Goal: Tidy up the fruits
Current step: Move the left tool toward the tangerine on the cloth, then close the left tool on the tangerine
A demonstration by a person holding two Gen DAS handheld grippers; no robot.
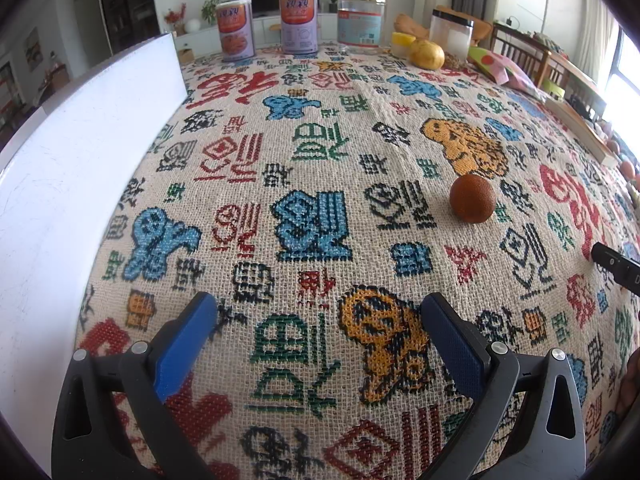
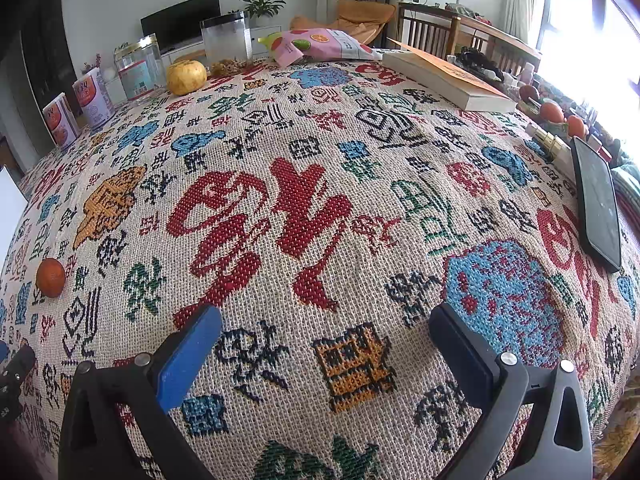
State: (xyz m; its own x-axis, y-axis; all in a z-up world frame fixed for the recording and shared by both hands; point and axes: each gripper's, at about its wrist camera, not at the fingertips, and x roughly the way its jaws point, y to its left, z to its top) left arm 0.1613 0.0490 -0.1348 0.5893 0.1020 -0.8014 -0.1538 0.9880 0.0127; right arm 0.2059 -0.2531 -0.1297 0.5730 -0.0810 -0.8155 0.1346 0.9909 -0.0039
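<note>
Left gripper spread wide, blue pads well apart, nothing between them, only patterned tablecloth below. Right gripper likewise wide open, pads holding and touching nothing, hovering over the same cloth. Small brown-orange round fruit sitting on the cloth ahead and right of the left fingers, well apart from both pads; same fruit at far left edge in the right wrist view, well clear of the right fingers. Larger yellow fruit at the far end of the table, just beside a clear jar with black lid and a small yellow-lidded tub. Two labelled cans and a bigger clear jar along the far edge. White board along the left side. On the right wrist view: snack bag at far edge, book at far right, phone flat on the right edge, more orange fruits beyond the book off the cloth.
</note>
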